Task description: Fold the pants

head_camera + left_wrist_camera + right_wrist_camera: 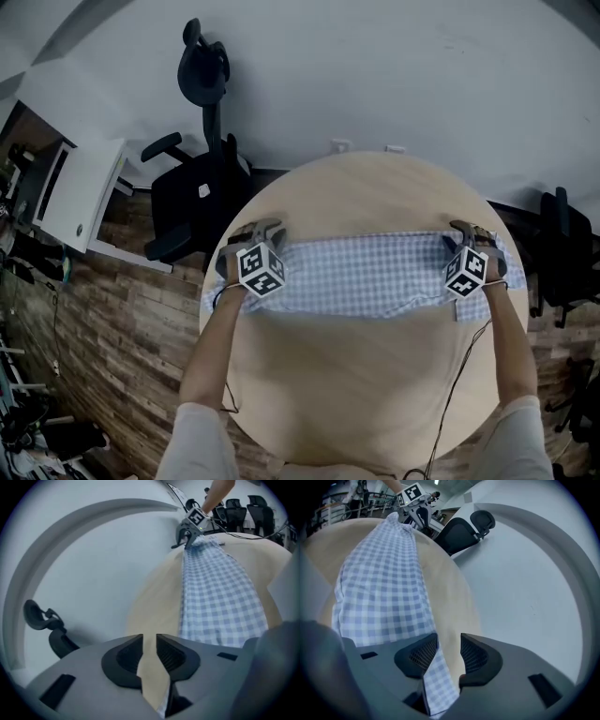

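Soft checked cloth pants point(366, 274) on matt, smooth wooden table point(375, 384)

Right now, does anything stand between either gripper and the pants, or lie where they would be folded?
Nothing visible does. The left gripper and right gripper sit at opposite ends of the pants, cloth edge inside each pair of jaws. Only a thin cable trails across the table.

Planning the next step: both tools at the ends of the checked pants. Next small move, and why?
Probably draw both clear of the cloth. The left tool and right tool have jaws apart, nothing pinched, and the pants lie in a flat strip across the table, so this fold looks laid.
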### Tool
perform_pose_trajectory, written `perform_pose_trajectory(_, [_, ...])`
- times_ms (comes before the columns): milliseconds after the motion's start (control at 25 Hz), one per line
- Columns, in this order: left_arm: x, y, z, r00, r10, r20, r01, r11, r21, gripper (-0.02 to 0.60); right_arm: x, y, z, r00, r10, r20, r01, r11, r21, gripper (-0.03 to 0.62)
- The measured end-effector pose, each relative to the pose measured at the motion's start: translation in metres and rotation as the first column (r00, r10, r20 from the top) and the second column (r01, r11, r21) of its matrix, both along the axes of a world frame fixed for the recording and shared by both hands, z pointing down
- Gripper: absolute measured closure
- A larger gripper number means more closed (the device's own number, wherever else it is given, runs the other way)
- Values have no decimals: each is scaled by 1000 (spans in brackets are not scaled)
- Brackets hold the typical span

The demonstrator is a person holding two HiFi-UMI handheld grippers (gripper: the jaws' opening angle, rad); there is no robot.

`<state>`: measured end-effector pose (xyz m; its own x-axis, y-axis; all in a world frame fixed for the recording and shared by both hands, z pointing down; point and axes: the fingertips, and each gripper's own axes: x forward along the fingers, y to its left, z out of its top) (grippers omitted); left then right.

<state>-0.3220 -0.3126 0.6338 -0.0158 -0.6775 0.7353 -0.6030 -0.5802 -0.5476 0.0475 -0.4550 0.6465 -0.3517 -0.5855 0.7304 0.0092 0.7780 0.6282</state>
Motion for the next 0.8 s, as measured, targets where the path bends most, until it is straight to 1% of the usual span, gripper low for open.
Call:
perform_pose_trajectory(40, [-8,1,-10,999,-31,-22,32,999,14,467,-5,2,-8,1000,-4,15,4,1000,8,425])
perform_pose_trajectory(80, [-14,6,-17,998,-51,-36,52,999,10,451,-10,5,-16,1000,-17,24,17,1000,20,425])
perform_pose_trajectory(160, [-25,22,-24,998,-55,-23,54,998,-21,449,-23,13,-29,998,-50,30,48,998,49,425])
perform_pose_trajectory(240, [-36,45,-23,999,-41,19,42,998,-55,445,-37,21,-40,997,-66,50,63,996,62,425])
perform_pose_trajectory(320, [-47,68,-21,998,-47,37,50,995,-83,439,-54,30,-47,994,-78,73,75,996,50,425])
perform_pose_trajectory(400, [-55,94,-18,998,-52,43,57,992,-112,437,-78,44,-50,989,-124,78,121,992,41,427])
perform_pose_trajectory(560, [-70,146,-4,997,-33,77,46,983,-176,426,-147,93,-46,964,-246,103,245,969,23,427])
perform_pose_trajectory(640, [-78,166,1,997,-46,60,57,979,-198,389,-191,120,-43,944,-305,130,307,952,0,427])
perform_pose_trajectory(800, [-94,200,16,997,-72,26,76,966,-248,385,-280,179,-32,890,-424,167,435,900,-32,427])
